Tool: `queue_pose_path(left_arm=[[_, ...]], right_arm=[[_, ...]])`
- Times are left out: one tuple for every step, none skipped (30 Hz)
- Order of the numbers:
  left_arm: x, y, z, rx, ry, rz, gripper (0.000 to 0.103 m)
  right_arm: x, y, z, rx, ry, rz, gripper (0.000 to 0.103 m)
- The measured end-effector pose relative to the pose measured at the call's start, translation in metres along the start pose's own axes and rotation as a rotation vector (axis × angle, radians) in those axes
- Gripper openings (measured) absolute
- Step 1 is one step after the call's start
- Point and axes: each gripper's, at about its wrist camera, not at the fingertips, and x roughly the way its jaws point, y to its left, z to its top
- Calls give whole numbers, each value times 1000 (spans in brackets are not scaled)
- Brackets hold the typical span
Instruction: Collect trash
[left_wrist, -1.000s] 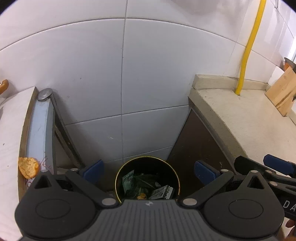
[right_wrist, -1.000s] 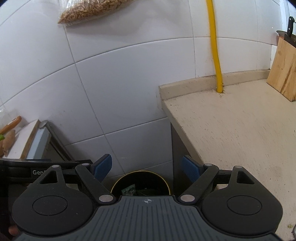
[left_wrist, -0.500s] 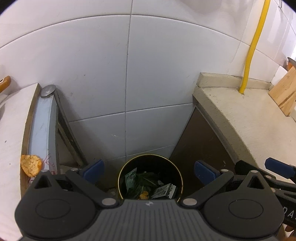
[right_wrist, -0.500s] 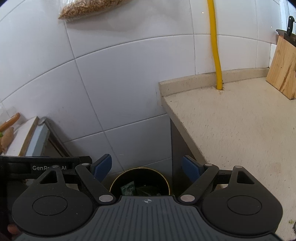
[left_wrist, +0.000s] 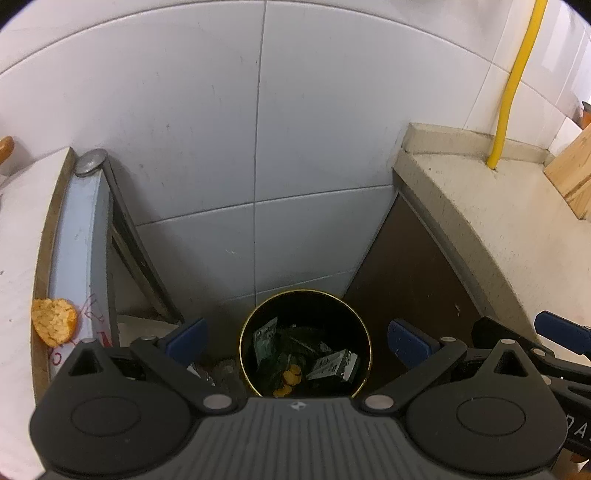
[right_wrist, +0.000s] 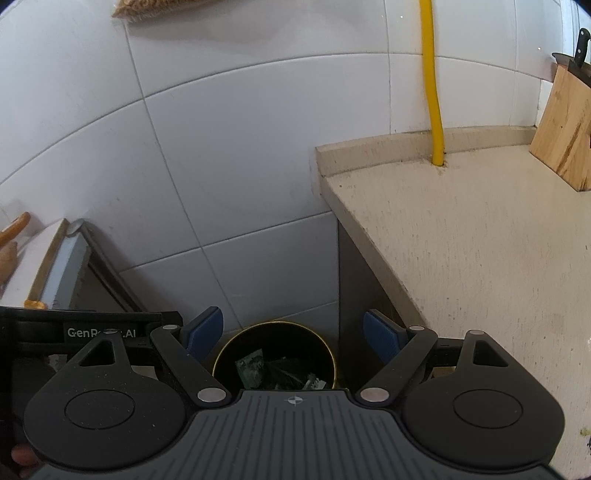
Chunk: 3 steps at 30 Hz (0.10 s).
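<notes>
In the left wrist view we look down past our left gripper (left_wrist: 299, 338), whose blue-padded jaws stand wide apart with nothing between them. Below it, framed between the pads, a round black trash bin (left_wrist: 360, 325) with a gold rim stands on the floor against the white tiled wall (left_wrist: 207, 122), in the gap between a white table (left_wrist: 22, 229) on the left and a beige counter (left_wrist: 509, 229) on the right. Inside the bin lie green wrappers (left_wrist: 266, 338), a small printed carton (left_wrist: 332, 365) and orange scraps (left_wrist: 291, 374). An orange chip (left_wrist: 53, 319) sits on the table's edge, outside the bin. A yellow pipe (left_wrist: 511, 81) runs down the wall to the counter, where a wooden knife block (left_wrist: 572, 173) stands. Part of our right gripper (left_wrist: 546, 339) shows at the right edge.

In the right wrist view our right gripper (right_wrist: 293, 332) likewise has its jaws spread wide and holds nothing. The trash bin (right_wrist: 225, 352) sits below and between its pads, with green wrappers (right_wrist: 251, 367) visible inside. The counter (right_wrist: 480, 240) fills the right side, with the yellow pipe (right_wrist: 432, 85) and the knife block (right_wrist: 565, 129) at its back. The body of the left gripper (right_wrist: 92, 325) appears at the left edge.
</notes>
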Motion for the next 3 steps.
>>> queue_pose_path(left_arm=[[1, 0, 0, 0, 1, 0, 100], [1, 0, 0, 3, 2, 0, 100], [2, 0, 0, 8, 3, -2, 100]], right_arm=[[1, 0, 0, 1, 2, -1, 88], [1, 0, 1, 2, 4, -2, 88], [1, 0, 1, 3, 4, -2, 88]])
